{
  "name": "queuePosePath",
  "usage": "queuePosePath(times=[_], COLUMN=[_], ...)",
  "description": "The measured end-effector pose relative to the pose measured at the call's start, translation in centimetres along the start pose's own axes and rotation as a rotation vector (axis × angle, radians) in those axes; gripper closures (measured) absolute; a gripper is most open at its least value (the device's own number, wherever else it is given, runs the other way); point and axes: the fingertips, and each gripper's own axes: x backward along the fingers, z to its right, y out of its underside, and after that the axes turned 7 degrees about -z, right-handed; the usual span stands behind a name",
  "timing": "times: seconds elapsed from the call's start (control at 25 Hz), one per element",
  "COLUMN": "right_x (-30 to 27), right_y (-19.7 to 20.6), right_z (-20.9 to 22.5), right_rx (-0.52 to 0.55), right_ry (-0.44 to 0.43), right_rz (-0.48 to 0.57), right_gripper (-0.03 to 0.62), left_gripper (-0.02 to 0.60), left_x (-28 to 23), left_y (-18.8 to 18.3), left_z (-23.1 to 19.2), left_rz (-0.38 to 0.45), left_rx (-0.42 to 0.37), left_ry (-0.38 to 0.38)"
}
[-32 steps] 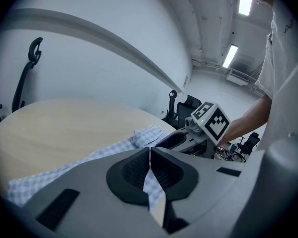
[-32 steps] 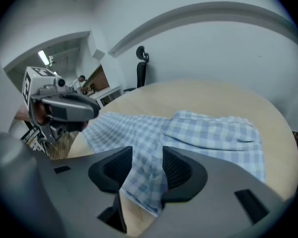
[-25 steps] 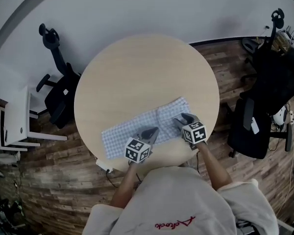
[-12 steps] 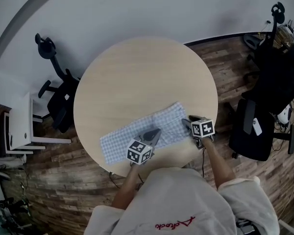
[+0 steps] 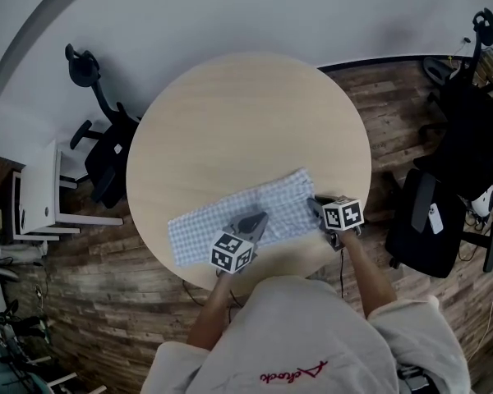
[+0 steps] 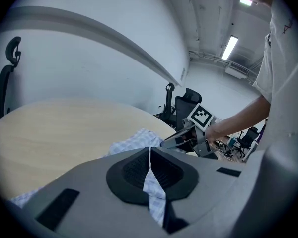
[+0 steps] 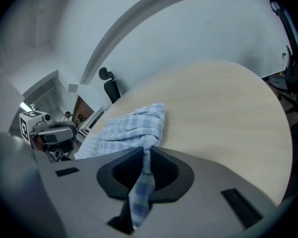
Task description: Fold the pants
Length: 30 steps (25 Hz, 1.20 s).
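Blue-and-white checked pants (image 5: pixel 230 217) lie spread in a strip across the near part of the round table (image 5: pixel 246 113). My left gripper (image 5: pixel 252 222) is at the middle of their near edge, shut on a fold of the checked fabric (image 6: pixel 154 187). My right gripper (image 5: pixel 315 208) is at the pants' right end. Its jaws have just been closing and now pinch a strip of the fabric (image 7: pixel 143 182). In the right gripper view the pants (image 7: pixel 134 128) bunch up just ahead of the jaws. The left gripper view shows the right gripper (image 6: pixel 175 141) at the cloth's far end.
The table edge runs close under both grippers. A black office chair (image 5: pixel 105 150) and a small white table (image 5: pixel 34 199) stand at the left. More black chairs (image 5: pixel 431 228) stand at the right, on a wood-plank floor.
My right gripper has shifted right and down to the pants' right end and closed its jaws on the fabric. My left gripper keeps its grip on the near edge.
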Motion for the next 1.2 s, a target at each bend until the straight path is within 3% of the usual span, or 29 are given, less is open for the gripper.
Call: queuePosePath(times=[0.32,0.8,1.2], right_x=[2.8,3.1,-3.7], right_y=[-2.1,-4.6,-4.2], right_z=[-4.7,-17.2,-26.5], right_rx=[-0.004,0.086,0.183], right_ry=[-0.029,-0.064,-0.157], right_rz=[0.115,0.214,0.154], right_gripper=[0.534,0.534,0.534], left_gripper=[0.548,0.548,0.548], left_x=[2.5,9.1,15.5], left_y=[1.2,3.8,7.4], left_z=[-0.4,-2.3,-5.6], left_rz=[0.051,0.126,0.159], left_rx=[0.003,-0.008,0.040], left_ry=[0.008,0.018,-0.068])
